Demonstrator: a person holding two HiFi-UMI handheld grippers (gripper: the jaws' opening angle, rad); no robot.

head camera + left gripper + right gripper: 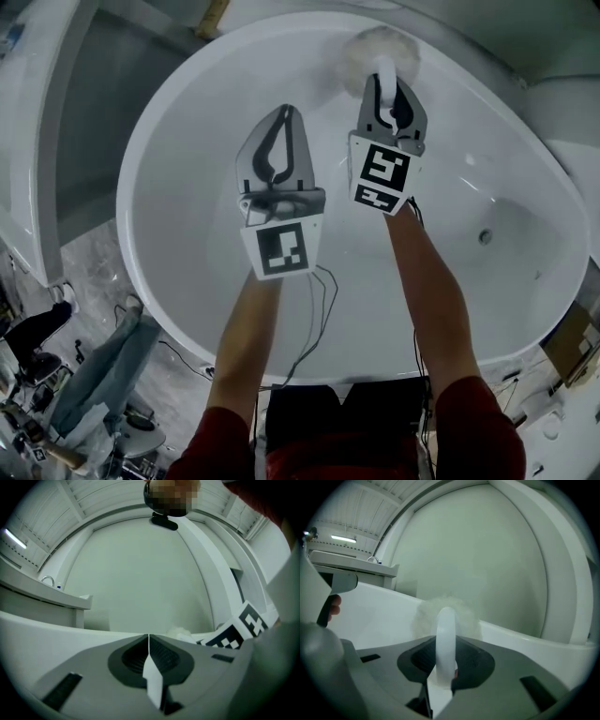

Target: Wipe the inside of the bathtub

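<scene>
Two jaws of the right gripper (445, 645) clamp the stiff white handle (446, 626), the sensible place to hold, of a fluffy pad (367, 45) that looks soft and light and rests against the far inner wall of the bathtub (178, 141). The left gripper (282, 116) hovers nearby, jaws pressed together on nothing.

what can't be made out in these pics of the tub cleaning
- Fluffy pad: whether it touches the bathtub wall; in the head view the right gripper, shut on its handle, covers its near side, and the right gripper view blurs it.
- Drain: open or plugged; too small in the head view.
- Bathtub's near rim: the person's arms cover part in the head view.
</scene>
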